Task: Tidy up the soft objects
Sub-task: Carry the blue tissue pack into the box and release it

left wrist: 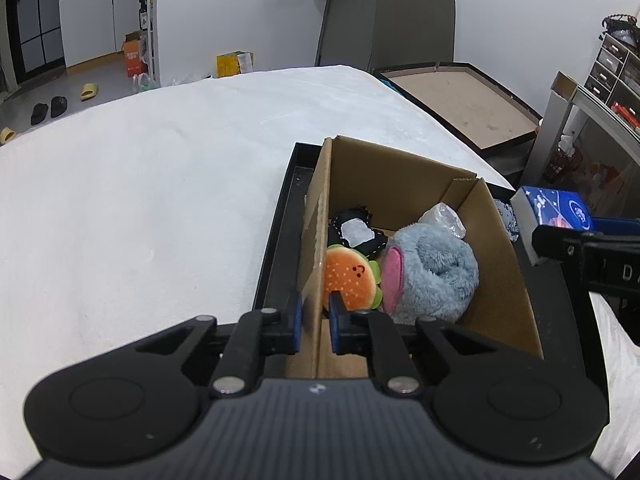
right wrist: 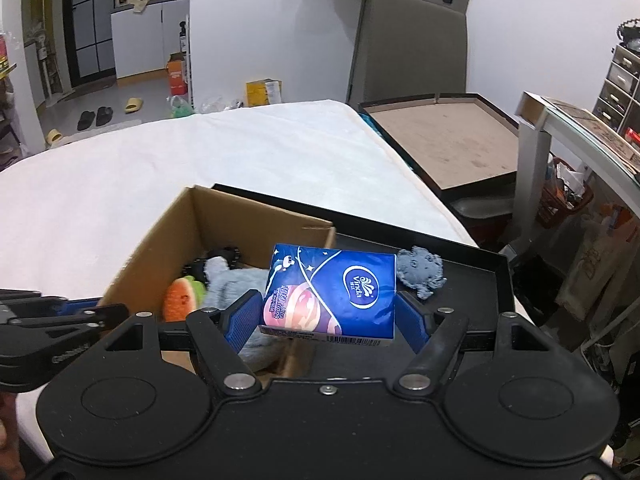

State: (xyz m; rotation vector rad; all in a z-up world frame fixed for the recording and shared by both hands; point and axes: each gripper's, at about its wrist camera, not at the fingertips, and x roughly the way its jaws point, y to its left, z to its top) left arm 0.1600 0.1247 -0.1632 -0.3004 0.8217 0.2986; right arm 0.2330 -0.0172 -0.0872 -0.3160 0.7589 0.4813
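1. Far left it's just the white cloth (left wrist: 140, 200) over the table, nothing but fabric on that side.
2. Next up is the left gripper (left wrist: 314, 312), and it's pinched down narrow on the left wall of the cardboard box (left wrist: 400, 176): one blue pad outside the wall, the other inside.
3. The box sits in a black tray (left wrist: 280, 216) on the cloth, open at the top.
4. Inside the box, starting at the left wall: a little burger plush (left wrist: 350, 276) right by the inner pad, and a black and white soft thing (left wrist: 356, 232) just behind it.
5. Right of those is a big fluffy blue plush (left wrist: 434, 268) with a pink patch, touching the burger. Some crinkly clear plastic (left wrist: 444, 216) pokes up behind it.
6. The right gripper (right wrist: 328, 312) is clamped on a blue tissue pack (right wrist: 332, 292), pads on both short sides. The pack is up in the air, tilted, over the right edge of the box and the tray floor beside it.
7. Further right on the tray floor, outside the box, lies a small gray-blue fuzzy piece (right wrist: 420, 272). Can't tell what it is.
8. Past the tray there's a brown board with a dark frame (right wrist: 440, 140) and a shelf unit (right wrist: 616, 84) at the far right.
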